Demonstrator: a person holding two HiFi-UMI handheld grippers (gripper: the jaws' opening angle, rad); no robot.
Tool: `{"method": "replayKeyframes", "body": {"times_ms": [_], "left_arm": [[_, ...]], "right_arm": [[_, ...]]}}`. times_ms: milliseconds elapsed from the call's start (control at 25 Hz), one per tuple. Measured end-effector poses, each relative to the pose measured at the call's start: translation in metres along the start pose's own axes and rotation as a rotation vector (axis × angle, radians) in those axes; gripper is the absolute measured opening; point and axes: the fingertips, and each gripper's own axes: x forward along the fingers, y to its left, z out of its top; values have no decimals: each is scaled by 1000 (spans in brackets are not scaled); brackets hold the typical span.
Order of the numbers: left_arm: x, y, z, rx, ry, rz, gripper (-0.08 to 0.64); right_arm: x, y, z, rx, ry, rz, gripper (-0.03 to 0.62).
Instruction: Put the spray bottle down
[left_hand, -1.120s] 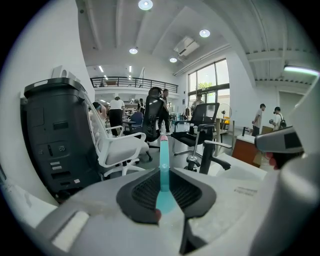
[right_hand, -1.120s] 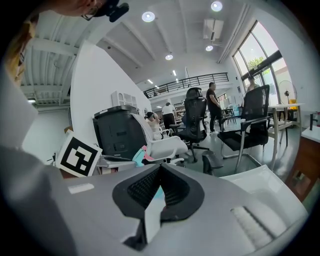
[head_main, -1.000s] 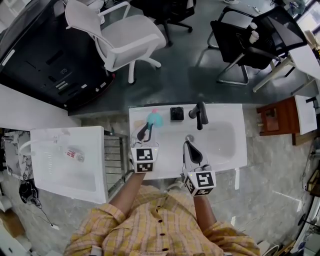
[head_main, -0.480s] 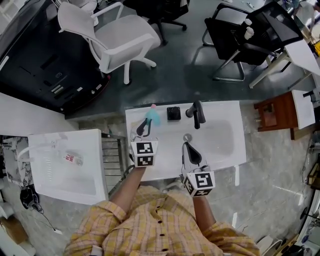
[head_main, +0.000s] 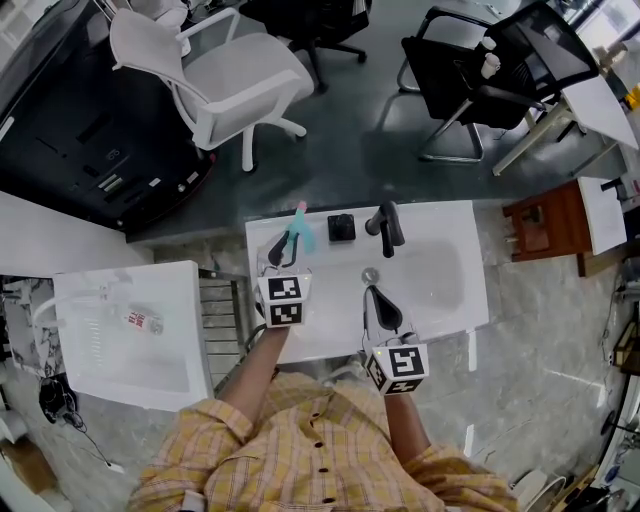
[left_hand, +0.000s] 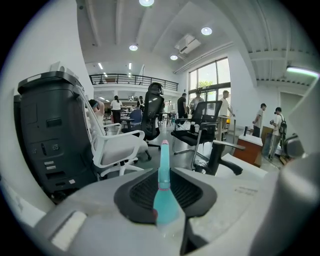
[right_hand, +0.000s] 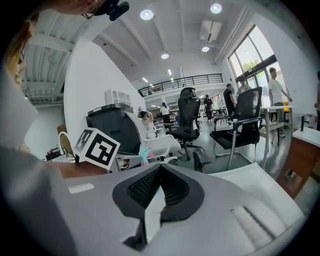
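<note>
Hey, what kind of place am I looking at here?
Probably an open-plan office or workshop rather than a bathroom: a white sink with a black faucet stands among rolling office chairs, and the left gripper view shows tall windows and a railed mezzanine.

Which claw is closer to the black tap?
Right. The right claw hangs just below the tap in the head view; the left claw, gripping the spray bottle, is farther off to its left.
</note>
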Motion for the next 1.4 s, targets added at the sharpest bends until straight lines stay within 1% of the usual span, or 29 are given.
{"method": "replayKeyframes", "body": {"times_ms": [160,640,960,1200,1400], "left_arm": [[-1,-1,1,-13,-2,-6,95],[-24,-10,16,-7,-37,4,95],[-53,-34,28,-16,-69,4,94],[-88,-56,36,-22,-105,-8,65],[-116,-70,43,-40,-162,-14,31]], "right_arm": [[-3,-1,0,-1,2,-1,2],[-16,2,8,-5,-24,27,2],[-35,0,22,-16,-57,58,2],[-53,-2,34,-22,-82,78,2],[-67,0,37,-26,-111,97,2]]}}
